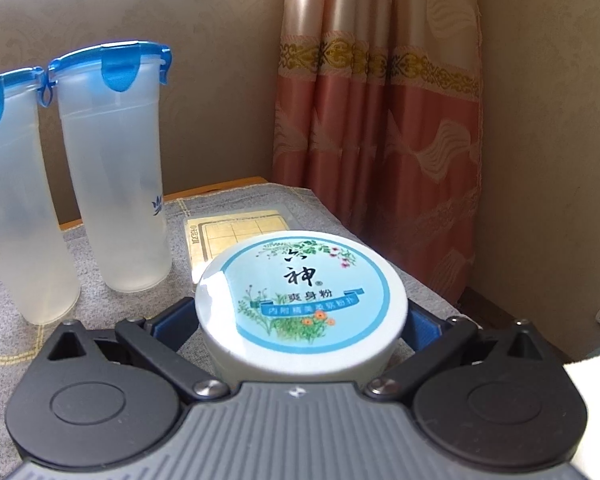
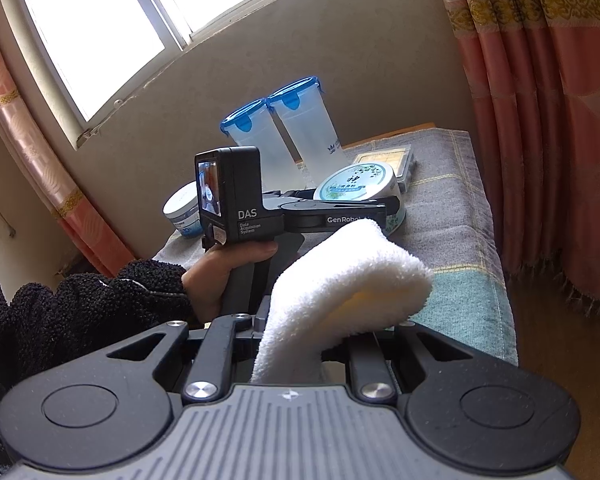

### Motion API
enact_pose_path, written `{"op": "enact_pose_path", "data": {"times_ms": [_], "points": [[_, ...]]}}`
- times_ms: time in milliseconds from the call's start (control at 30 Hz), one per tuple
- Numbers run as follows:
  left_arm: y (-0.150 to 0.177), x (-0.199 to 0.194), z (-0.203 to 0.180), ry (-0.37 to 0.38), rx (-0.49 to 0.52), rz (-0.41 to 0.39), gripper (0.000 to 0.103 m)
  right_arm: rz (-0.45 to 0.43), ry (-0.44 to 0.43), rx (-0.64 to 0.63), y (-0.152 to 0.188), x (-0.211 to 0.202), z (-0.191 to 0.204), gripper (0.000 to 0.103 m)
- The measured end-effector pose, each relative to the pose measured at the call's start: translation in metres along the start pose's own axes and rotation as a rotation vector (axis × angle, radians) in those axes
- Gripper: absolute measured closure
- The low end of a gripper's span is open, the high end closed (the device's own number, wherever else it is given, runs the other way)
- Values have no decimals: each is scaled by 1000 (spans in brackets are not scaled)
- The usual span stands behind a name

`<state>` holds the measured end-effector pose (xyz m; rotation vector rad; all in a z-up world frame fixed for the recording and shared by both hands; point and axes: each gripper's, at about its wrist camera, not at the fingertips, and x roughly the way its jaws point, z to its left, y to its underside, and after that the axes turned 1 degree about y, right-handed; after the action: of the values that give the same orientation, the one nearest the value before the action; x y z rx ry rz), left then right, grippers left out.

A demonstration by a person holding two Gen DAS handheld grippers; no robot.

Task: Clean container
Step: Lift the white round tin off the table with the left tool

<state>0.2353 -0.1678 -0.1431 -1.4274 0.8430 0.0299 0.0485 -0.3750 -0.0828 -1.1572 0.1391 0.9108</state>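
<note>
Gripping the round white powder tin [image 1: 300, 304], left jaws clench; right jaws pinch a white towel [image 2: 340, 280].

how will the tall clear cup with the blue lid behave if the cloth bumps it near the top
The tall cup probably tips easily: it is tall on a narrow base. It looks empty, thin translucent plastic, so likely light and apt to slide on the grey cloth cover. It might knock the second cup close beside it.

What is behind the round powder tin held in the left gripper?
Behind the powder tin a flat clear case holding a gridded card lies on the grey cloth; the tin covers its near end. Two blue-lidded tumblers stand further left.
</note>
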Motion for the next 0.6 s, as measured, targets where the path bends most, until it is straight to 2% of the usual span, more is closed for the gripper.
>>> {"op": "enact_pose_path", "data": {"times_ms": [400, 600], "points": [[-8, 9, 4, 40, -9, 31, 5, 0, 0, 3, 2, -1, 0, 82], [-3, 1, 10, 41, -14, 31, 5, 6, 2, -2, 1, 0, 0, 82]]}}
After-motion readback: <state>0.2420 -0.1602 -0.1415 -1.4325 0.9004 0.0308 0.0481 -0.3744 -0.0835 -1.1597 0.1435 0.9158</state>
